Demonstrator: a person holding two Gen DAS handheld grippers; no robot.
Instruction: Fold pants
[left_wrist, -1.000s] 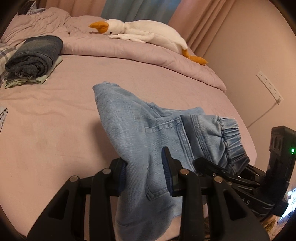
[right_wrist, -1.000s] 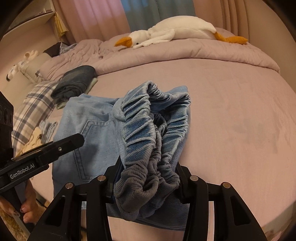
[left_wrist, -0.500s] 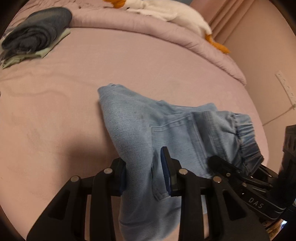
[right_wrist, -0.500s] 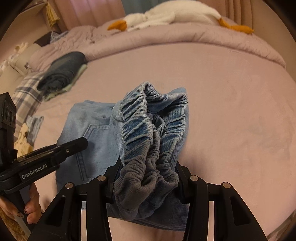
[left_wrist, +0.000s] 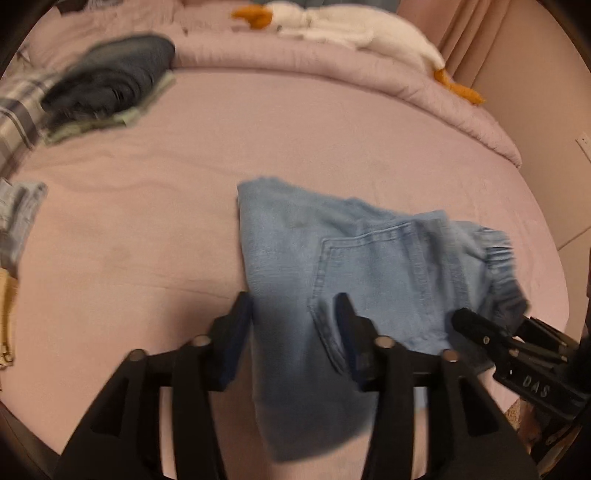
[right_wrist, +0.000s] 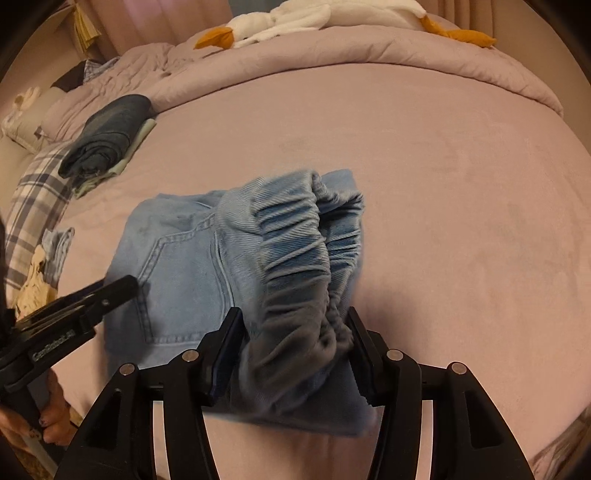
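Observation:
Light blue denim pants (left_wrist: 332, 258), folded, lie on the pink bed near its front edge. My left gripper (left_wrist: 293, 314) is open, its fingers spread either side of the folded fabric edge. My right gripper (right_wrist: 295, 328) is open too, its fingers wide around the bunched elastic waistband (right_wrist: 295, 236). The pants also show in the right wrist view (right_wrist: 177, 266), back pocket up. The right gripper appears at the lower right of the left wrist view (left_wrist: 517, 350), and the left gripper at the lower left of the right wrist view (right_wrist: 74, 306).
A stack of folded dark jeans (left_wrist: 110, 77) lies at the far left. A white plush goose (left_wrist: 351, 29) lies on the rolled duvet at the back. A plaid pillow (right_wrist: 33, 206) and small clothes (right_wrist: 48, 258) lie at the left edge.
Both grippers have lowered the pants onto the bed and opened their jaws. The fabric now rests flatter on the sheet.

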